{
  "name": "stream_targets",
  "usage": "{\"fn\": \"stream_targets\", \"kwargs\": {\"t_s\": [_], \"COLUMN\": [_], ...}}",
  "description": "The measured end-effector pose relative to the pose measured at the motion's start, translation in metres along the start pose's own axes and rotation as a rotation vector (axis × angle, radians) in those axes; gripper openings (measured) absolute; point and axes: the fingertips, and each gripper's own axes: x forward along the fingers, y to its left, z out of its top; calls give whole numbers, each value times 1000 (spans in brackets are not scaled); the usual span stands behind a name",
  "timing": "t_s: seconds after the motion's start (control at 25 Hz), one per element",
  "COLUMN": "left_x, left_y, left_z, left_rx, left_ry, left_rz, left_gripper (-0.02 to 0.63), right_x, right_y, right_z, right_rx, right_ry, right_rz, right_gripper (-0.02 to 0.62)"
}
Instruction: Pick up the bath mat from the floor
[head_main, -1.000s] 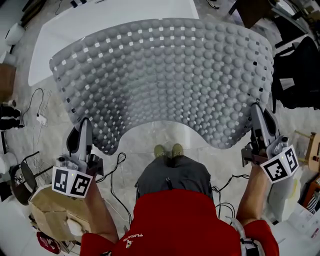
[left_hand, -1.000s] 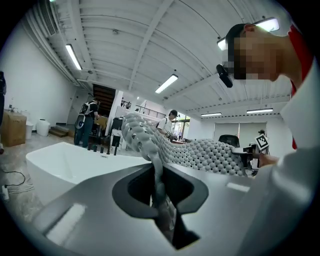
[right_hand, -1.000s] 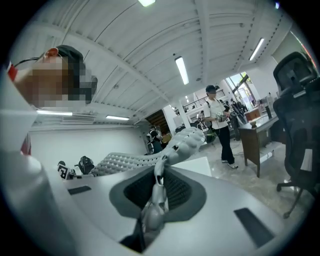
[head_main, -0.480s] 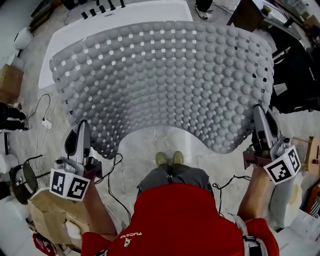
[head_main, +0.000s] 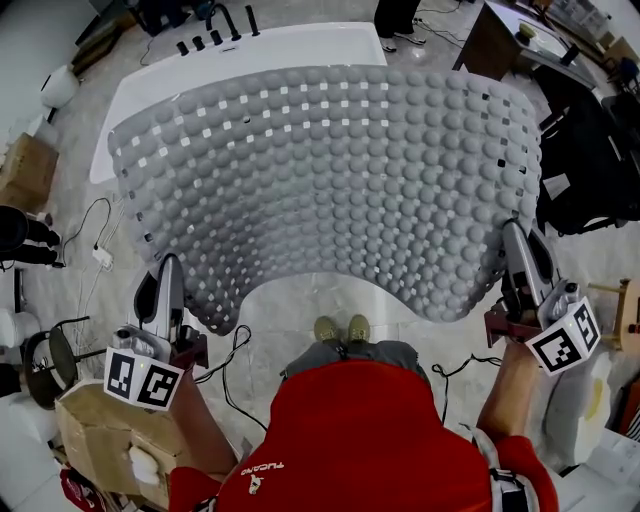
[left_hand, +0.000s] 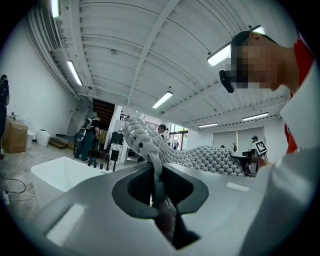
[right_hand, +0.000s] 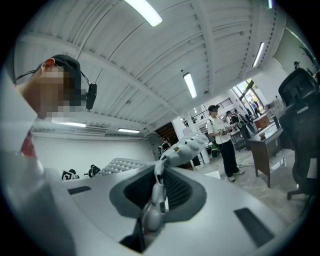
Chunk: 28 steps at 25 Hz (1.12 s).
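The grey bath mat (head_main: 330, 180), covered in round bumps and small square holes, hangs spread out in the air in front of me, lifted off the floor. My left gripper (head_main: 170, 270) is shut on its near left corner, and my right gripper (head_main: 518, 240) is shut on its near right corner. In the left gripper view the mat's edge (left_hand: 150, 150) runs pinched between the jaws. In the right gripper view the mat's edge (right_hand: 175, 150) is likewise clamped between the jaws. Both grippers point upward toward the ceiling.
A white bathtub (head_main: 150, 80) with dark taps lies on the floor behind the mat. Cables (head_main: 235, 340) trail on the pale floor near my feet. A cardboard box (head_main: 100, 430) sits at lower left, dark chairs and a desk (head_main: 590, 150) at right. People (right_hand: 222, 140) stand in the background.
The mat and both grippers have stayed in the same hold. The view has shifted a little, so more of the bathtub and its taps shows above the mat.
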Motion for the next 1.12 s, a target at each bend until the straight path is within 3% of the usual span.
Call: {"fn": "stream_targets", "kwargs": {"t_s": [1.12], "left_x": [17], "left_y": [-2], "left_z": [-16], "left_rx": [2], "left_ry": [23], "left_rz": [-29], "left_gripper": [35], "right_x": [4], "right_y": [4], "right_z": [-1], "right_rx": [-47], "right_ry": [35], "right_rz": [4], "right_gripper": [40]}}
